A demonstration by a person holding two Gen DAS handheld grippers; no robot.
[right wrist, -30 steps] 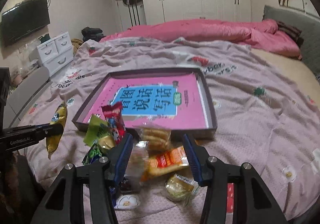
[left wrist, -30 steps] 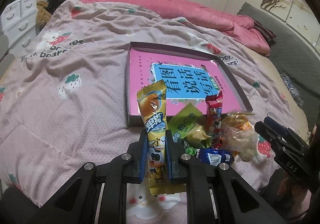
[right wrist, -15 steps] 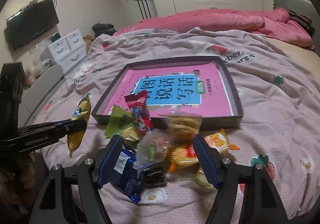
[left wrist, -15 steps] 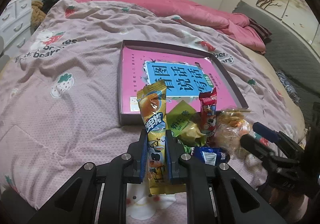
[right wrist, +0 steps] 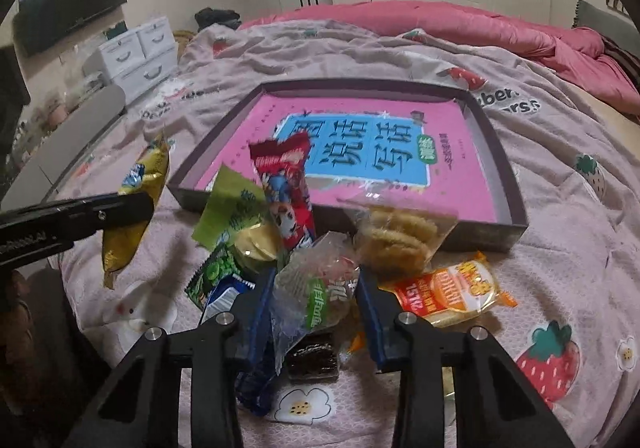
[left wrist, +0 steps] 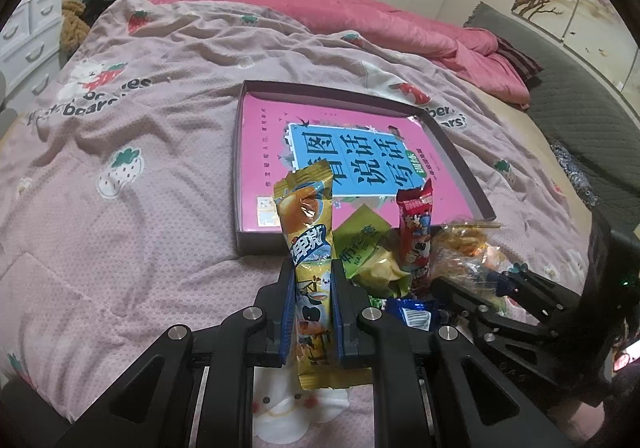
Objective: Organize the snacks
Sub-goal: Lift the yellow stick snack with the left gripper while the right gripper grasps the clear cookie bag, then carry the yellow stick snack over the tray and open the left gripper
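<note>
Snacks: yellow packet (left wrist: 310, 248) pinched upright in left tool (left wrist: 312, 308); right tool (right wrist: 316, 308), just closing, straddles clear packet (right wrist: 320, 288).

The book (left wrist: 352, 156) lying in the box carries large black Chinese characters on its blue panel, 看图说话写话. The bedspread (left wrist: 120, 128) shows "bears" at the left of the frame. The yellow snack packet (left wrist: 308, 236) bears blue Chinese lettering, not clearly legible. The orange packet (right wrist: 448, 296) has print too distorted to read.

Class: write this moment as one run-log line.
left gripper: shut on yellow snack pack | right gripper: closing around clear wrapped snack | box: no snacks
</note>
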